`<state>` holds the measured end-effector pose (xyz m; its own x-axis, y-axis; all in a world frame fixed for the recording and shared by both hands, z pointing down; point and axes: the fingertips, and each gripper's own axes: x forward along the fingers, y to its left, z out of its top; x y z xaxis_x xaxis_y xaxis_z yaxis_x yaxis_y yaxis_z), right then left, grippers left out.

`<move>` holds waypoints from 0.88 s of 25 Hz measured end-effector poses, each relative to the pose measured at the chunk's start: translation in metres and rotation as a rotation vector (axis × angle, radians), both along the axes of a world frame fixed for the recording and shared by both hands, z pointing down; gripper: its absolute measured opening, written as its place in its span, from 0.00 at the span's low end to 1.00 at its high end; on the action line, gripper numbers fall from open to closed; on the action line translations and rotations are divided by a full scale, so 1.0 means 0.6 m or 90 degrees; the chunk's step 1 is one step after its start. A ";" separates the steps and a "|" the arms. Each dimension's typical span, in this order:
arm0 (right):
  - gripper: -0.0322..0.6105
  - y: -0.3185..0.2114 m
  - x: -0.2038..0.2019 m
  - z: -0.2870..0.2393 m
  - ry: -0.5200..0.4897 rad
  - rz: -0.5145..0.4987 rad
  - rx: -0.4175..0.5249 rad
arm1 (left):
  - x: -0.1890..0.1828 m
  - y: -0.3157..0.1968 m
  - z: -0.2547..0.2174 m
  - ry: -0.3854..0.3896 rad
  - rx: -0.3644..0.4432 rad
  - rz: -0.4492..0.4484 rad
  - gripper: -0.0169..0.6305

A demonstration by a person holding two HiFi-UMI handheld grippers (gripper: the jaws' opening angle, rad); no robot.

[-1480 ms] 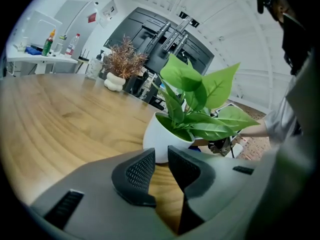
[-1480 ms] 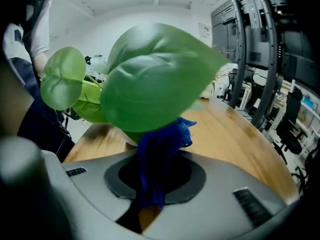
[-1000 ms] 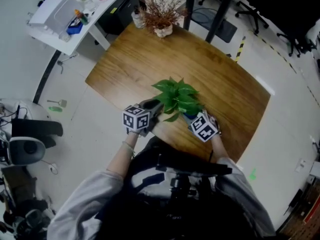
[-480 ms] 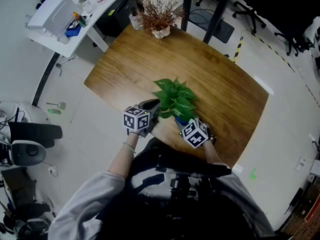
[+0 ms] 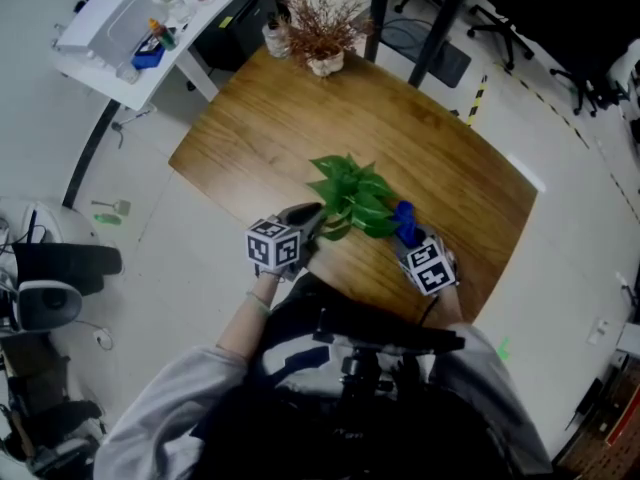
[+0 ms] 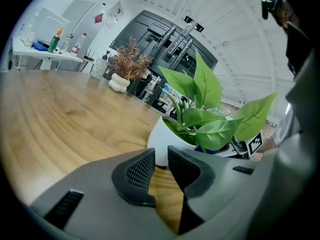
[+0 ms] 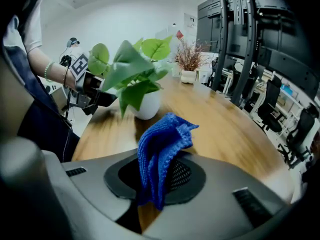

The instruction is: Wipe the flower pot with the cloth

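Cloth (image 7: 162, 144) beside flower pot (image 6: 157, 141).
My right hand-held gripper (image 7: 159, 179) pinches it; my left hand-held gripper (image 6: 161, 166) sits slightly open, empty, near the pot.

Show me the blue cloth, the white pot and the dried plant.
blue cloth (image 7: 161, 153), right gripper view, folded middle.
white pot (image 6: 159, 141), left gripper view, side wall.
dried plant (image 5: 320, 30), head view, brown twigs.

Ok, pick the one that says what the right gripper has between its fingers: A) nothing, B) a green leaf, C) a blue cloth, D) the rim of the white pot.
C: in the right gripper view the right gripper is shut on the blue cloth, which sticks up from between its fingers, while the white pot stands apart beyond it.
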<state>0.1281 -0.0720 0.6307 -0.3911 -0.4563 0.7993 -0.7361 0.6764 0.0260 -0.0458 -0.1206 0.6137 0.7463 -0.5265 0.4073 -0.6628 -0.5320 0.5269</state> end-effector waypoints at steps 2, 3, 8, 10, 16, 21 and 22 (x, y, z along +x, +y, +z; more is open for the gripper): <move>0.18 -0.036 0.000 -0.009 -0.010 -0.011 0.025 | 0.002 -0.003 -0.002 0.010 0.001 -0.007 0.15; 0.18 -0.055 -0.007 -0.018 -0.022 -0.019 0.037 | 0.003 -0.005 -0.004 0.013 0.002 -0.010 0.15; 0.18 -0.127 -0.056 -0.037 -0.086 -0.066 0.063 | 0.008 -0.002 -0.009 0.011 0.001 -0.009 0.15; 0.18 -0.131 -0.077 -0.031 -0.089 -0.110 0.057 | 0.012 0.002 -0.011 0.013 -0.002 -0.004 0.15; 0.18 -0.097 -0.113 -0.026 -0.091 -0.175 0.029 | 0.000 -0.002 -0.007 0.013 -0.007 -0.011 0.15; 0.18 -0.053 -0.123 -0.016 -0.078 -0.167 0.012 | -0.012 -0.023 -0.006 0.024 -0.007 -0.034 0.15; 0.18 -0.043 -0.127 -0.011 -0.072 -0.169 0.007 | -0.013 -0.026 -0.004 0.020 -0.008 -0.033 0.14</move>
<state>0.0517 -0.0976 0.6239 -0.5846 -0.3344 0.7392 -0.5325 0.8455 -0.0387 -0.0535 -0.1362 0.6115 0.7305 -0.5600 0.3909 -0.6724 -0.4898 0.5549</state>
